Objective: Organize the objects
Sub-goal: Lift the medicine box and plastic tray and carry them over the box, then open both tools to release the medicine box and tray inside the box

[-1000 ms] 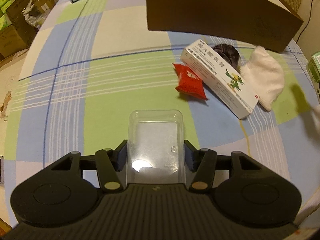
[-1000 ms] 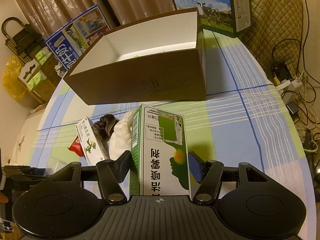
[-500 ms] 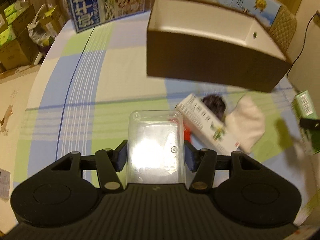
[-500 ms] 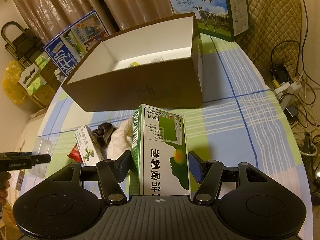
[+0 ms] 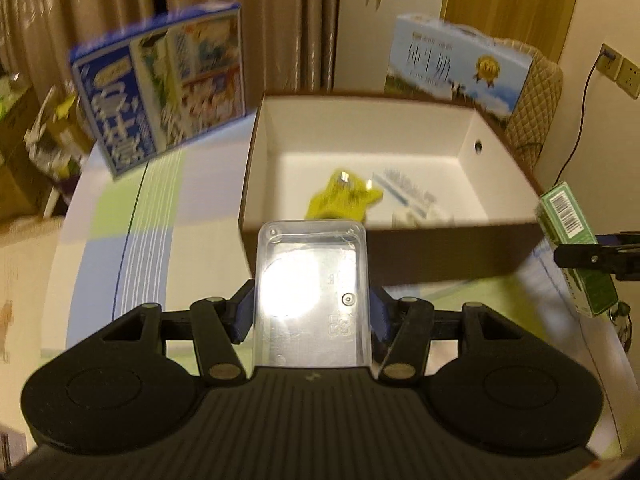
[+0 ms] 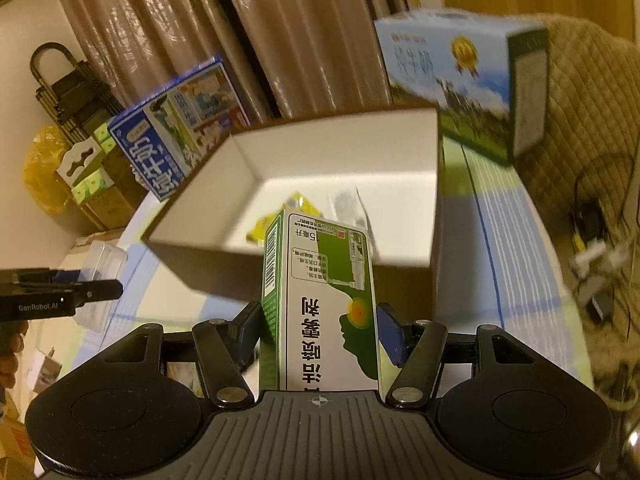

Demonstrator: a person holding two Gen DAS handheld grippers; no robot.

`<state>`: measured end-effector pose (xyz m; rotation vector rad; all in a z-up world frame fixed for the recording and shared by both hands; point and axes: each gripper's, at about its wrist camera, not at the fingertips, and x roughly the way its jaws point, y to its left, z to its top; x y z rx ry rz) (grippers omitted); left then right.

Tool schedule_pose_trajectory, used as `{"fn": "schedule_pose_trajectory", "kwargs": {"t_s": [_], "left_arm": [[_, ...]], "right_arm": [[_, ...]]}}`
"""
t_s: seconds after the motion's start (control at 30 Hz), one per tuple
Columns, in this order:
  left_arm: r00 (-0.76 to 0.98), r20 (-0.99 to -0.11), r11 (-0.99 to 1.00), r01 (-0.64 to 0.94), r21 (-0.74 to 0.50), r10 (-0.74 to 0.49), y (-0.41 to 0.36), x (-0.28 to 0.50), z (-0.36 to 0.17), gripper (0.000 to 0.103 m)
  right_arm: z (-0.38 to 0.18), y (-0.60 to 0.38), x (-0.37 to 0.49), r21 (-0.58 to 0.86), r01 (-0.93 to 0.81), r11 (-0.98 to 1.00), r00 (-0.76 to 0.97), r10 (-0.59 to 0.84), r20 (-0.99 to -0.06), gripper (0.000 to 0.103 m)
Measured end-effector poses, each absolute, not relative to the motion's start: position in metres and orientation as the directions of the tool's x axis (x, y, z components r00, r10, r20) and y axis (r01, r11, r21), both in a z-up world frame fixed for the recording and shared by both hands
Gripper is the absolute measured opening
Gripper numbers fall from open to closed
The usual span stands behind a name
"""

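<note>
A clear plastic case [image 5: 312, 292] and a green-and-white carton [image 6: 320, 312] are each clamped between fingers, near an open brown box [image 5: 400, 252] holding a yellow toy [image 5: 340, 196].

Checked tablecloth [image 5: 132, 240] – brown box [image 5: 400, 252], two cartons.

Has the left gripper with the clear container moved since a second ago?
Yes. The left gripper, shut on the clear container, has risen and advanced toward the brown box, whose inside now shows.
</note>
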<state>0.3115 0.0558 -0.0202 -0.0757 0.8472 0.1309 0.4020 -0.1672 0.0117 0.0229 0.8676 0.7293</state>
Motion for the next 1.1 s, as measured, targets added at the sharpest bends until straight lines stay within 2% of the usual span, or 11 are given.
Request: {"fn": "schedule_pose_trajectory", "kwargs": {"t_s": [0.23,0.47,0.63,0.83,1.03,1.1], "left_arm": [[0.678,-0.731,0.992,-0.124,-0.008,0.078,0.066,0.385,-0.002,0.052],[0.611,-0.787,0.995,-0.087,0.044,0.088,0.072,0.456,-0.021,0.052],[0.56,-0.823,0.995,-0.063,0.075,0.097,0.073,0.48,-0.043,0.052],[0.517,-0.85,0.995,-0.057,0.083,0.1,0.076,0.493,-0.062,0.052],[0.5,-0.86,0.995,-0.048,0.089,0.101,0.077,0.5,-0.071,0.052],[0.495,-0.863,0.995,-0.05,0.084,0.098,0.078,0.502,-0.074,0.052]], "right_arm": [[0.023,-0.132,0.459,0.236,-0.608,0.758,0.448,0.573,-0.686,0.058],[0.007,-0.099,0.514,0.163,-0.616,0.771,0.439,0.507,-0.742,0.058],[-0.015,-0.08,0.546,0.097,-0.616,0.782,0.419,0.429,-0.8,0.058],[-0.047,-0.052,0.569,-0.084,-0.653,0.753,0.436,0.283,-0.854,0.058],[-0.083,-0.024,0.572,-0.347,-0.704,0.62,0.521,0.119,-0.845,0.058],[-0.09,-0.017,0.574,-0.388,-0.719,0.577,0.528,0.09,-0.844,0.058]]}}
